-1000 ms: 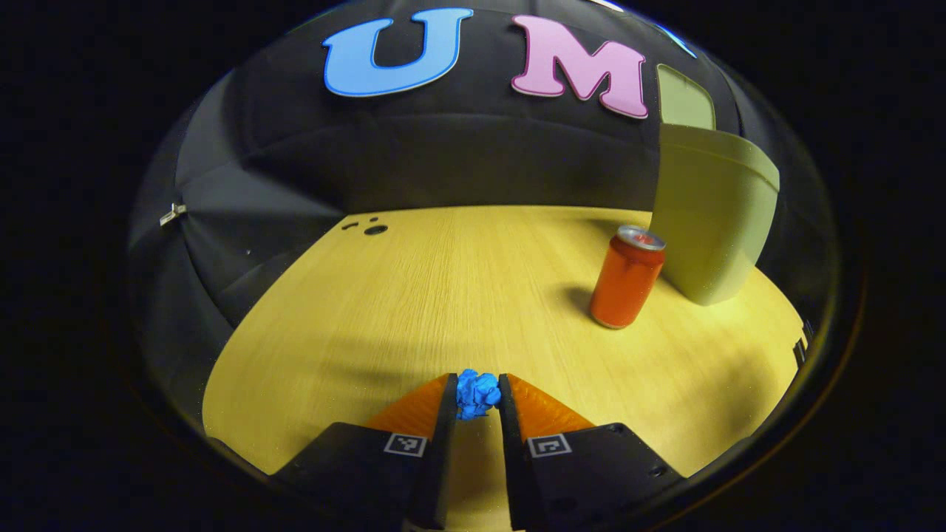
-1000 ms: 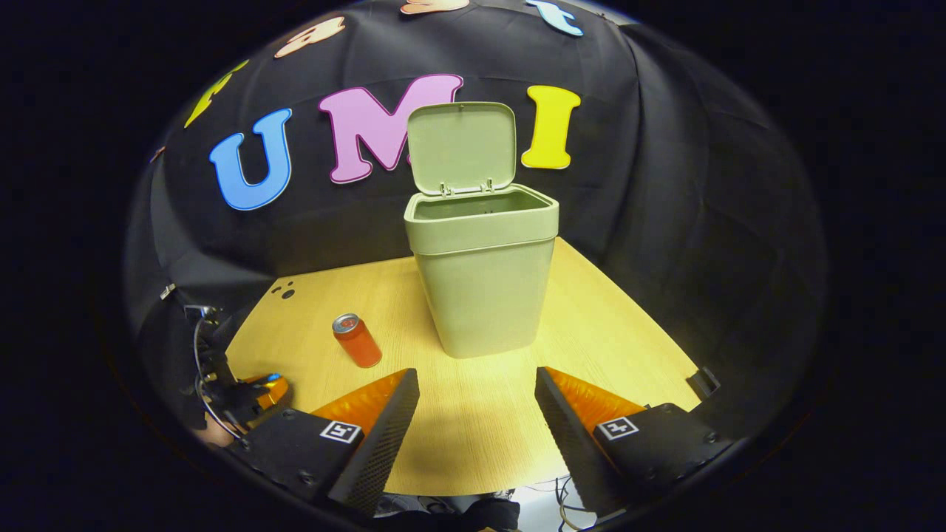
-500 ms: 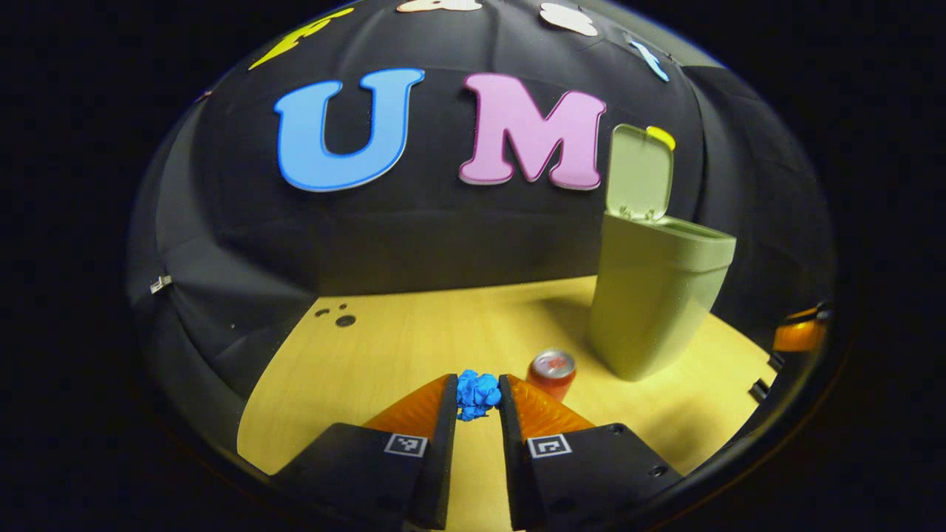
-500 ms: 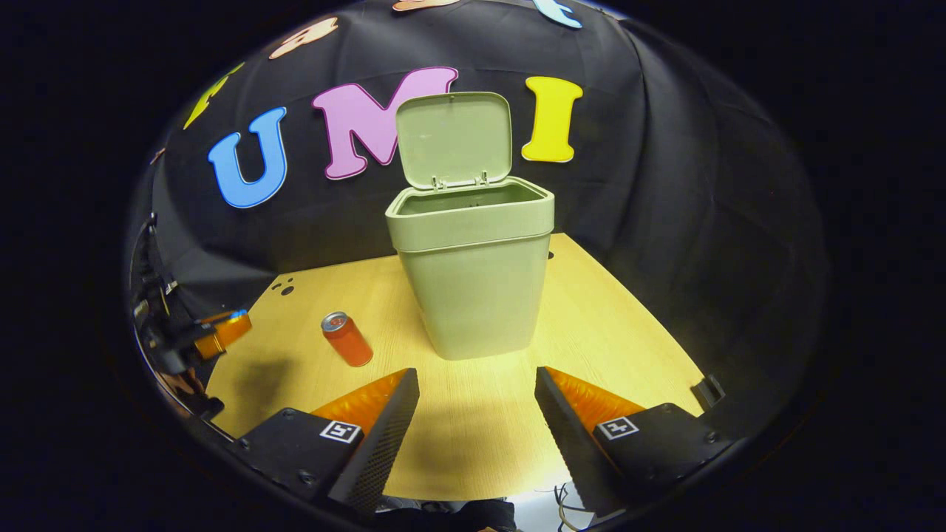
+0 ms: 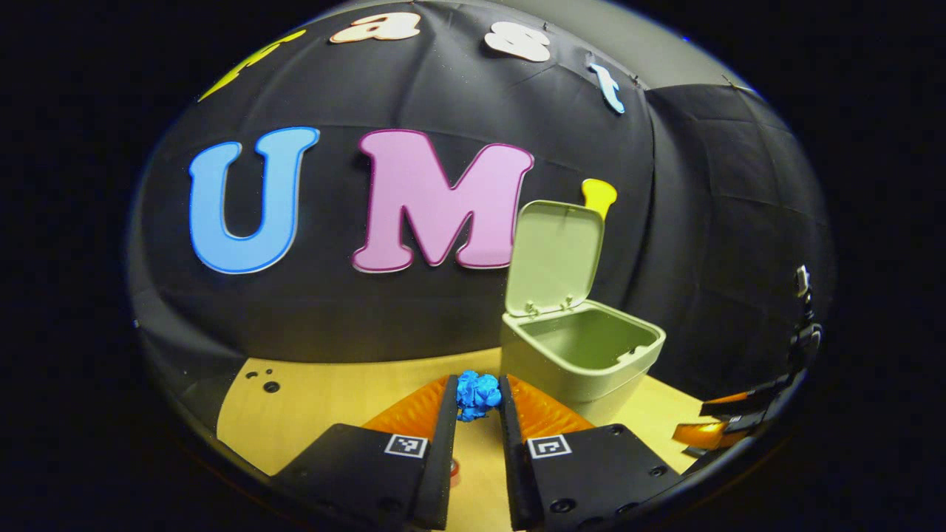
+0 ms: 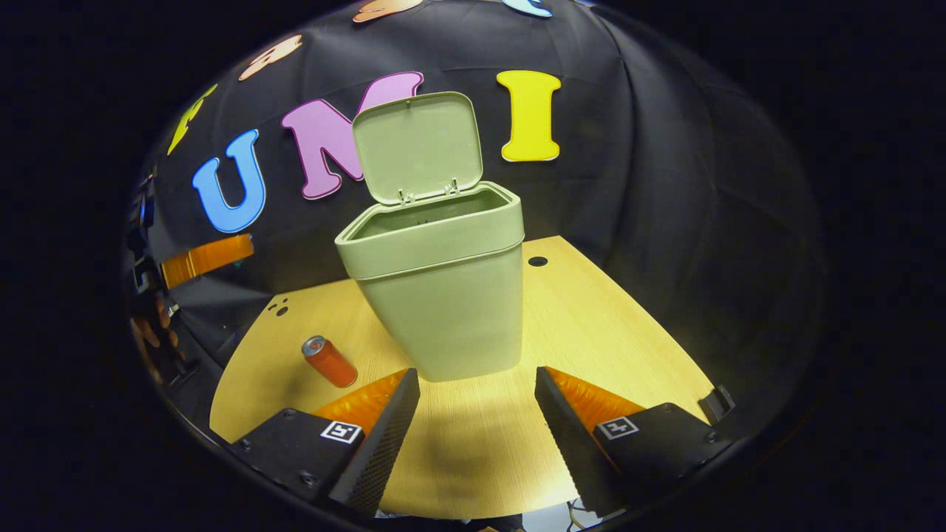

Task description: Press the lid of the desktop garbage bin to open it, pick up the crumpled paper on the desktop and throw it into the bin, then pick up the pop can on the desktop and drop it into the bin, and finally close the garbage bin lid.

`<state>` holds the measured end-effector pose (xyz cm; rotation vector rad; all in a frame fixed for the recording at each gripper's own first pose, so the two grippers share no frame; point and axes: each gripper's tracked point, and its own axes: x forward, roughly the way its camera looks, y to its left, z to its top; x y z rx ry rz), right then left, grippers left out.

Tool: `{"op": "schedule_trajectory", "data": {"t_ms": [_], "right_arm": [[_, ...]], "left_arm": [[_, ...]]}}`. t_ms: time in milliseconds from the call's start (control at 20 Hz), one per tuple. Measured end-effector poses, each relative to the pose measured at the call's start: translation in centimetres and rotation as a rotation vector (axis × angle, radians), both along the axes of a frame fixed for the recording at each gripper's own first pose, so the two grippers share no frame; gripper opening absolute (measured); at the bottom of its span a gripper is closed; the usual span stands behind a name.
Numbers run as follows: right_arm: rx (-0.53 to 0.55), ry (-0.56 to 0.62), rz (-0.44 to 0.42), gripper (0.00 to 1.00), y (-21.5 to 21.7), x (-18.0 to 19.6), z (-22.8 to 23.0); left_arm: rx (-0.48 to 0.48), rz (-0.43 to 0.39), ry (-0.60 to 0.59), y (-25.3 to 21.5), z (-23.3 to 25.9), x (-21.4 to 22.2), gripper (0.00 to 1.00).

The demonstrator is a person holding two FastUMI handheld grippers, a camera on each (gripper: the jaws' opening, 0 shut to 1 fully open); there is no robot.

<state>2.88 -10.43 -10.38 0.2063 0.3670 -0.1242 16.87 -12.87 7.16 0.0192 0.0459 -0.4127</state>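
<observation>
A blue crumpled paper ball [image 5: 477, 395] is pinched between the fingers of my left gripper [image 5: 477, 399], held in the air above the table. Just ahead and to the right stands the pale green bin [image 5: 584, 362], its lid [image 5: 556, 255] tipped up and its hollow inside visible. In the right gripper view the same bin [image 6: 436, 295] rises close in front with its lid [image 6: 417, 144] upright. An orange pop can [image 6: 329, 362] stands on the wood to the bin's left. My right gripper [image 6: 477, 384] is open, low over the table. The left gripper [image 6: 207, 255] hangs high at the far left.
The wooden table [image 6: 591, 318] has a round hole [image 6: 537, 261] behind the bin and small holes [image 6: 279, 309] at the back left. Black cloth walls close in behind. The right gripper [image 5: 709, 432] shows at the lower right of the left gripper view.
My left gripper has lifted the paper ball off the table and swung toward the bin, now looking down into it. The right gripper shifted slightly; the bin appears closer and tilted.
</observation>
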Motion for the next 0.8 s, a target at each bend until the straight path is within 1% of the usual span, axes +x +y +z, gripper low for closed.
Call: {"op": "schedule_trajectory", "data": {"t_ms": [100, 150, 200, 400, 650, 700, 750, 800], "right_arm": [[0.001, 0.006, 0.025, 0.99, -0.4, 0.5, -0.3], [0.01, 0.0, 0.041, 0.99, -0.6, 0.7, -0.2], [0.019, -0.008, 0.052, 0.99, -0.8, 1.0, -0.1], [0.039, -0.002, 0.074, 0.99, -2.3, 2.0, -0.8], [0.073, 0.025, 0.1, 0.99, -3.5, 2.7, -1.9], [0.073, 0.03, 0.103, 0.99, -3.7, 2.7, -2.1], [0.075, 0.031, 0.107, 0.99, -3.8, 2.6, -2.2], [0.076, 0.032, 0.111, 0.99, -4.0, 2.6, -2.2]], "left_arm": [[0.001, -0.038, -0.015, -3.0, 1.0, 0.4, 0.35], [0.007, -0.055, -0.018, -4.6, 1.2, 0.7, 0.39], [0.011, -0.07, -0.018, -6.0, 1.3, 1.0, 0.35], [0.015, -0.112, -0.014, -10.7, 1.3, 2.3, 0.35], [0.028, -0.11, -0.006, -13.4, 1.0, 4.3, 0.35], [0.03, -0.109, -0.002, -13.6, 0.8, 4.5, 0.36], [0.029, -0.113, 0.0, -13.9, 0.7, 4.7, 0.4], [0.026, -0.117, 0.004, -14.2, 0.5, 4.9, 0.36]]}}
